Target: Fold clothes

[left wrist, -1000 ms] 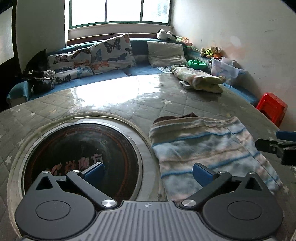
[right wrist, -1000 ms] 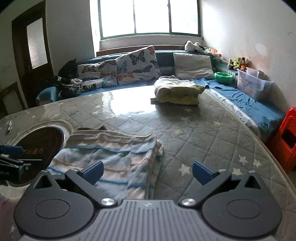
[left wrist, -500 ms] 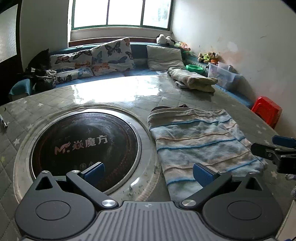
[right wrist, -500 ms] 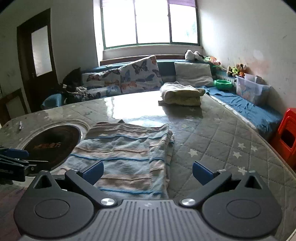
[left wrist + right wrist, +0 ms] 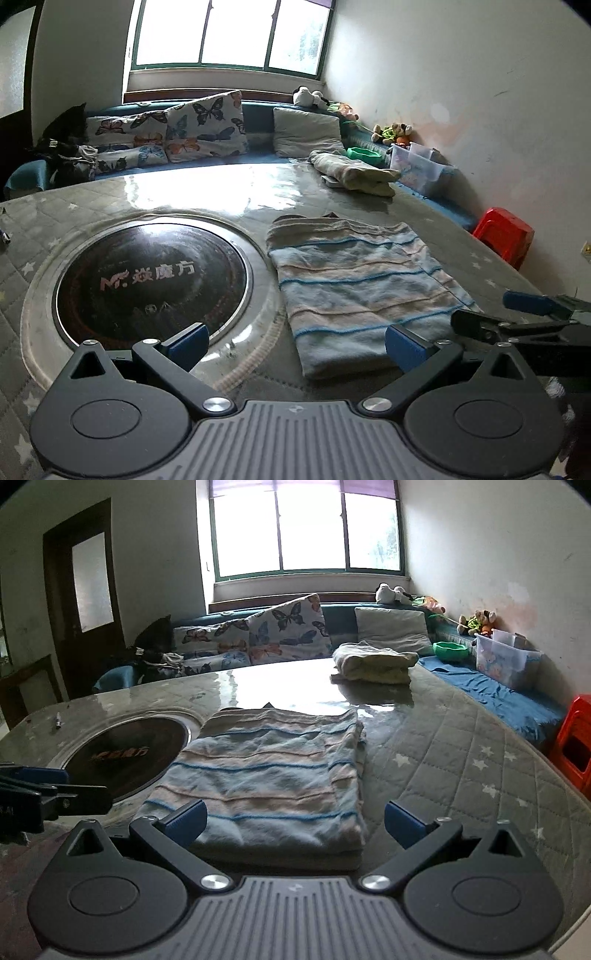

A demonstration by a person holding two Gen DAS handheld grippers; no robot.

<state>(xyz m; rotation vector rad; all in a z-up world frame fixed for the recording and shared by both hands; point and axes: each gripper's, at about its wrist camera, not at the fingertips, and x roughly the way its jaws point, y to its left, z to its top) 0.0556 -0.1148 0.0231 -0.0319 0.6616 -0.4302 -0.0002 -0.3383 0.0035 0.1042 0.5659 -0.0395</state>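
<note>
Striped garment [image 5: 269, 771] folded flat, nobody touching it.
Left gripper [image 5: 295, 343] and right gripper [image 5: 293, 821] hover spread wide, empty, probably sizing up the fold.

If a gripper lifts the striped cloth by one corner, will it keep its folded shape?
Probably not. The striped cloth lies in soft stacked layers with wavy edges, so it would likely droop and unfold. It looks thin, so probably light. The glossy table may let it slide if pushed.
</note>
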